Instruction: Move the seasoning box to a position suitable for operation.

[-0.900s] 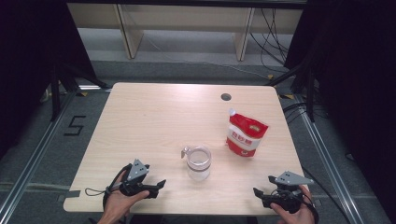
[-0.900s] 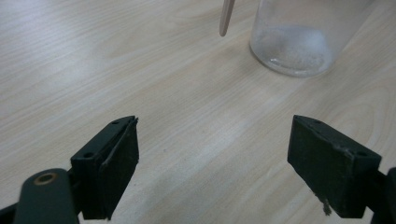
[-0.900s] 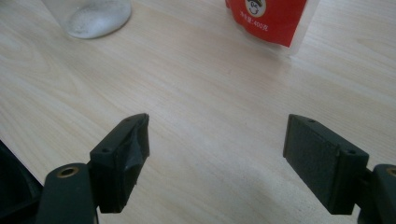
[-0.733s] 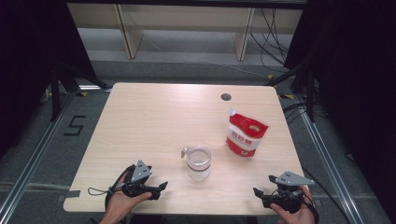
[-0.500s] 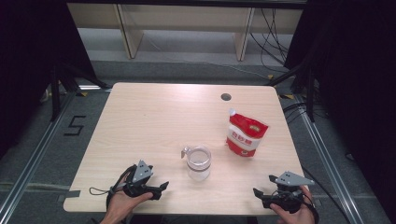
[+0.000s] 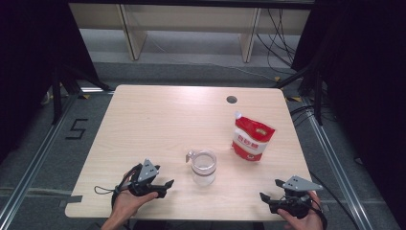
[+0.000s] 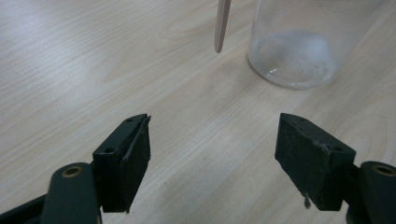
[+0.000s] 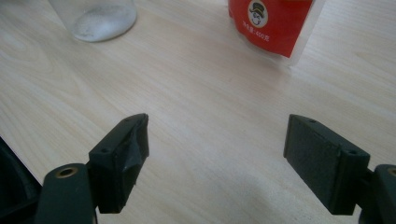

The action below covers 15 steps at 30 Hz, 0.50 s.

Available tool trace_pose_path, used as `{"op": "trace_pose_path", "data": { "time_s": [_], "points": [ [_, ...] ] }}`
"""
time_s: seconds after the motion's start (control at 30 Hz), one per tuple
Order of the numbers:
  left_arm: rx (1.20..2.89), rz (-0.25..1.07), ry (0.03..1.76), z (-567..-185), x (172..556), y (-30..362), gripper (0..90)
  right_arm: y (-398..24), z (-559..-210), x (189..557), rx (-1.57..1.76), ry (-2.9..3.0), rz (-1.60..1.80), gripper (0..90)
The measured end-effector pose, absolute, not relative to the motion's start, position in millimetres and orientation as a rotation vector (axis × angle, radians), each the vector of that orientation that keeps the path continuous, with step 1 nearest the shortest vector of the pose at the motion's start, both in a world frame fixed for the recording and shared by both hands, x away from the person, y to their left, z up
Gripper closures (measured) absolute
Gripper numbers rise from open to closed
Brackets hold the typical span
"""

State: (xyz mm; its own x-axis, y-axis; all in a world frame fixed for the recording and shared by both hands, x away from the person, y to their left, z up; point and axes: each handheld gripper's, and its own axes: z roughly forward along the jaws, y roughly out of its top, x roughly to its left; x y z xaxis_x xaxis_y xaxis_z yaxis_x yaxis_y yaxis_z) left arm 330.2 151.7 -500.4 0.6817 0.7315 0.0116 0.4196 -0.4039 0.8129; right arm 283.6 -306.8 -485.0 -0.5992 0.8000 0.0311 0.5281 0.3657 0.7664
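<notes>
Altogether one jar (image 6: 203,166), one pouch (image 6: 252,137)

Left gripper (image 6: 163,186), shown in the high view: over the sequence it shifts slightly along the near edge of the counter (image 6: 158,120) toward the glass jar (image 6: 203,166), and the hand (image 6: 125,203) that bears it moves with it. It now lies just left of the jar, apart from it, fingers (image 7: 125,161) spread with bare wood between them.

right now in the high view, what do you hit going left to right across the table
left hand-held gripper → clear glass jar → red pouch → right hand-held gripper
</notes>
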Motion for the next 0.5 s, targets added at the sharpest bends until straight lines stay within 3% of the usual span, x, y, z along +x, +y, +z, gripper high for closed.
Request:
{"op": "trace_pose_path", "data": {
  "time_s": [0.5],
  "points": [
    [2.057,0.47,0.826,-494.2,349.2,145.8,33.1,-306.9,-484.8,282.0,1.19,2.27,1.12,25.0]
  ]
}}
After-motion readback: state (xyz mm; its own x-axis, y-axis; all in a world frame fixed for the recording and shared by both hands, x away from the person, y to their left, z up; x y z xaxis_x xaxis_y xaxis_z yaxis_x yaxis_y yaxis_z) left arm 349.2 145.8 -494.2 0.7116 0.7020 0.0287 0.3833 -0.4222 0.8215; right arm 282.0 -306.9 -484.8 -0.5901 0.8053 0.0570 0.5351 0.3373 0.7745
